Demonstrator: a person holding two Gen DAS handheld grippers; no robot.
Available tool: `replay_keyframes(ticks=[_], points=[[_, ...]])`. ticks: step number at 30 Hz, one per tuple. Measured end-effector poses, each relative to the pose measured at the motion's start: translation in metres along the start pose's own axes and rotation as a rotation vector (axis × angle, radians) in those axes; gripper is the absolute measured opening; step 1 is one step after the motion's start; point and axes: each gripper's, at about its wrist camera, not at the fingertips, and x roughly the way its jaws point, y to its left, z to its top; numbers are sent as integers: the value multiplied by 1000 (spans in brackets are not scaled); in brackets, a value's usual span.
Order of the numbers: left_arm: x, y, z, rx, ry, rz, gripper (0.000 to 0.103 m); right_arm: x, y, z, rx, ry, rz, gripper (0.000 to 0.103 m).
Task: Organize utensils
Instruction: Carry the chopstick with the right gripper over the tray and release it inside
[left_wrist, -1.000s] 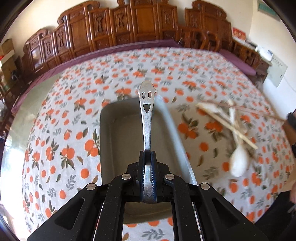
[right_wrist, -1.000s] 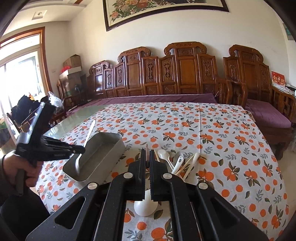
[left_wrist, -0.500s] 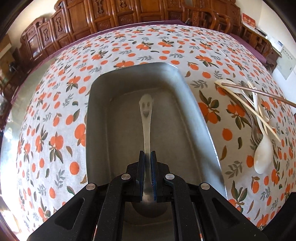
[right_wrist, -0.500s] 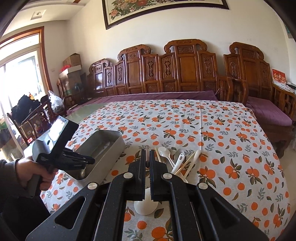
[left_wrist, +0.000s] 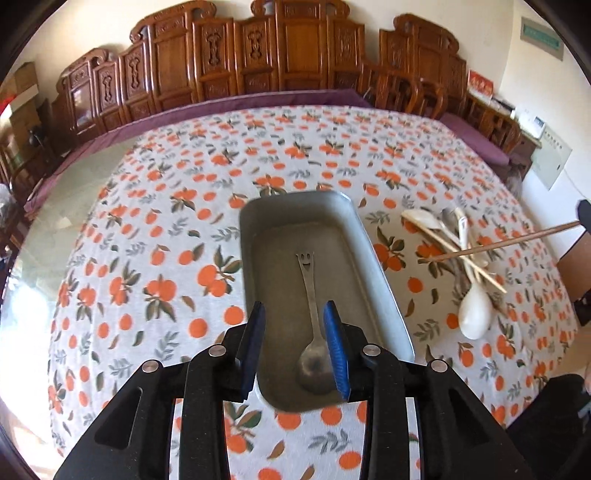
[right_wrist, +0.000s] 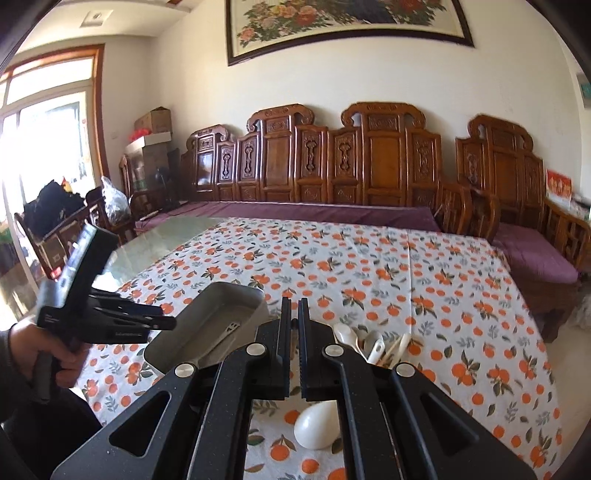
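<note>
On the left, the left gripper (left_wrist: 294, 341) is hanging over the near end of the gray metal tray (left_wrist: 373, 254). Its blue pads (left_wrist: 335, 347) are standing wide apart and holding nothing. The metal spoon (left_wrist: 312, 325) with a smiley face cut into its handle is lying flat inside the tray, bowl end near the gripper, and no pad is touching it. The tray is sitting on the surface (left_wrist: 155, 258), which is wearing a cloth with oranges on it. Just to the right of the tray, a pile of white spoons (left_wrist: 474, 310) and wooden chopsticks (left_wrist: 461, 254) is lying on the cloth. Farther right, the right gripper (right_wrist: 294, 325) is pressing its fingers nearly together on a thin brown chopstick (left_wrist: 517, 240), which is sticking out over the pile. A big white spoon bowl (right_wrist: 317, 428) is lying under this gripper.
</note>
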Motion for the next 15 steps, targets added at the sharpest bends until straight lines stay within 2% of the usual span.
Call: replay_keyframes(ticks=[5, 15], points=[[-23, 15, -4, -15, -35, -11, 31, -3, 17, 18, -30, -16, -13, 4], [-58, 42, -14, -39, -89, -23, 32, 4, 68, 53, -78, -61, 38, 4]])
